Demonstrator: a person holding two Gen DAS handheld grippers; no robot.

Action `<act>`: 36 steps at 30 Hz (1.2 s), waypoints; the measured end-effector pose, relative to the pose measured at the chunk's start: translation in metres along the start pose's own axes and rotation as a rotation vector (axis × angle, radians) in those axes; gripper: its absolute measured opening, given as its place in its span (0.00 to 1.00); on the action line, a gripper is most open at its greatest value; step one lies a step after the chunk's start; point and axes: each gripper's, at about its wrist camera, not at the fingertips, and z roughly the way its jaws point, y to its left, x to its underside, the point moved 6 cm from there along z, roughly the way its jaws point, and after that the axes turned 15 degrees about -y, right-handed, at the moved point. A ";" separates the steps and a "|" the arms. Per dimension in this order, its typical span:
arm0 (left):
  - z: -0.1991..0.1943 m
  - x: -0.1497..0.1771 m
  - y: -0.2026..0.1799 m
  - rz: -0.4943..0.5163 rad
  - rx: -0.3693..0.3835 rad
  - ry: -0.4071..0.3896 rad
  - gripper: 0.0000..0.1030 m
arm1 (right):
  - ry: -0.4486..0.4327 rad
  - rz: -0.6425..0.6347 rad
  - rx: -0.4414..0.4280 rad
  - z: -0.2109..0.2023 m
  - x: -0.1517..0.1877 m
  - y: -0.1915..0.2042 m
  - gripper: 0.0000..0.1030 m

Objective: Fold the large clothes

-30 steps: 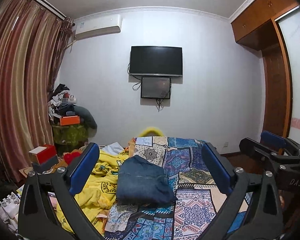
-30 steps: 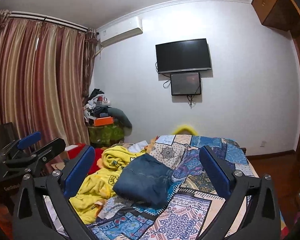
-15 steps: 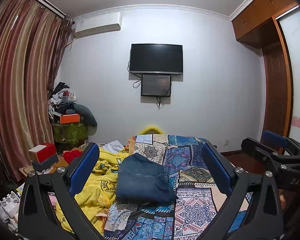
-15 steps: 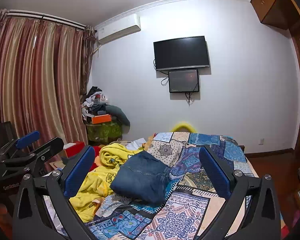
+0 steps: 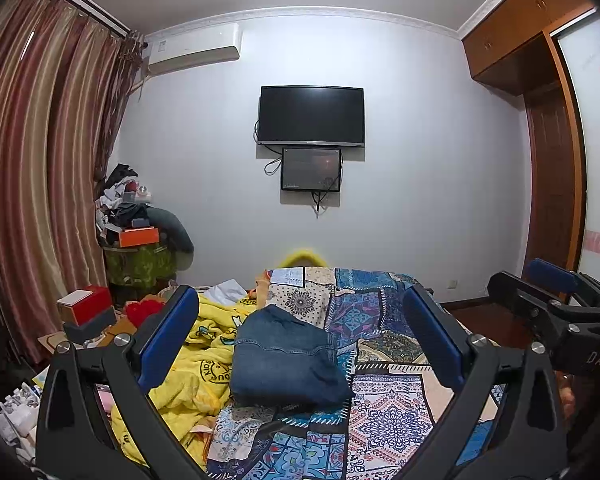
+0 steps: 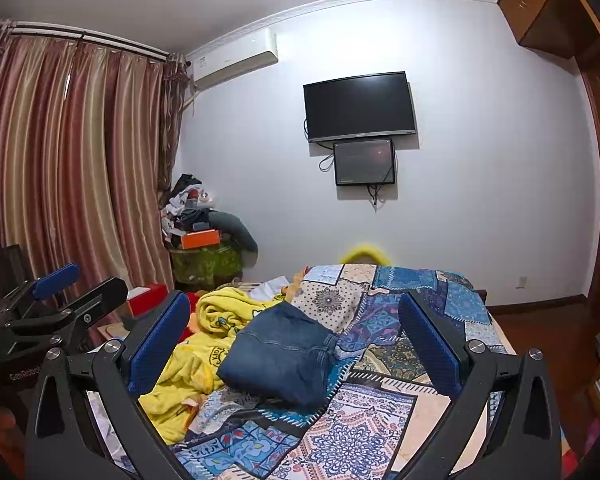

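Note:
A folded pair of blue jeans point(image 5: 284, 360) point(image 6: 278, 356) lies on the patterned patchwork bedspread point(image 5: 384, 412) point(image 6: 380, 432). My left gripper point(image 5: 300, 336) is open, held above the bed and well short of the jeans, nothing between its blue pads. My right gripper point(image 6: 294, 332) is open too, empty, also raised short of the jeans. The right gripper shows at the right edge of the left wrist view point(image 5: 556, 304). The left gripper shows at the left edge of the right wrist view point(image 6: 60, 300).
A crumpled yellow blanket point(image 5: 196, 368) point(image 6: 204, 352) lies left of the jeans. Boxes point(image 5: 86, 308) and a clothes pile on a green stand point(image 5: 136, 240) sit by the curtains. A TV point(image 5: 311, 116) hangs on the far wall; wardrobe point(image 5: 552, 160) at right.
Both views have tilted slightly upward and the grippers drew back a little from the bed. The jeans have not moved. Both grippers stay open.

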 end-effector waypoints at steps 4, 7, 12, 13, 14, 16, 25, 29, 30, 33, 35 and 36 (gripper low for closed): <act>0.000 0.000 -0.001 0.000 0.001 -0.001 0.99 | 0.001 0.001 0.000 0.000 0.000 -0.001 1.00; 0.000 0.000 -0.001 -0.001 0.000 0.001 0.99 | 0.002 0.002 0.000 -0.001 -0.001 0.000 1.00; 0.000 0.000 -0.001 -0.003 0.001 0.001 0.99 | 0.006 0.004 -0.001 -0.001 -0.001 0.000 1.00; 0.000 0.000 -0.001 -0.003 0.001 0.001 0.99 | 0.007 0.005 -0.001 -0.001 0.000 0.000 1.00; 0.000 0.000 -0.001 -0.004 0.001 0.002 0.99 | 0.009 0.004 0.000 -0.001 -0.001 0.000 1.00; 0.000 0.001 -0.003 -0.006 0.002 0.003 0.99 | 0.012 0.005 -0.003 0.000 0.000 0.000 1.00; 0.002 0.002 -0.007 -0.019 0.017 0.016 0.99 | 0.015 0.010 0.003 0.000 0.001 -0.001 1.00; 0.003 0.002 -0.006 -0.027 0.021 0.030 0.99 | 0.016 0.010 0.005 0.001 0.001 -0.002 1.00; 0.004 0.003 -0.006 -0.031 0.025 0.036 0.99 | 0.017 0.011 0.006 0.001 0.001 -0.002 1.00; 0.005 0.005 -0.006 -0.036 0.030 0.044 0.99 | 0.019 0.013 0.008 0.002 0.002 -0.003 1.00; 0.005 0.005 -0.007 -0.034 0.032 0.046 0.99 | 0.020 0.014 0.009 0.001 0.002 -0.003 1.00; 0.005 0.005 -0.008 -0.033 0.034 0.046 0.99 | 0.021 0.014 0.010 0.001 0.003 -0.003 1.00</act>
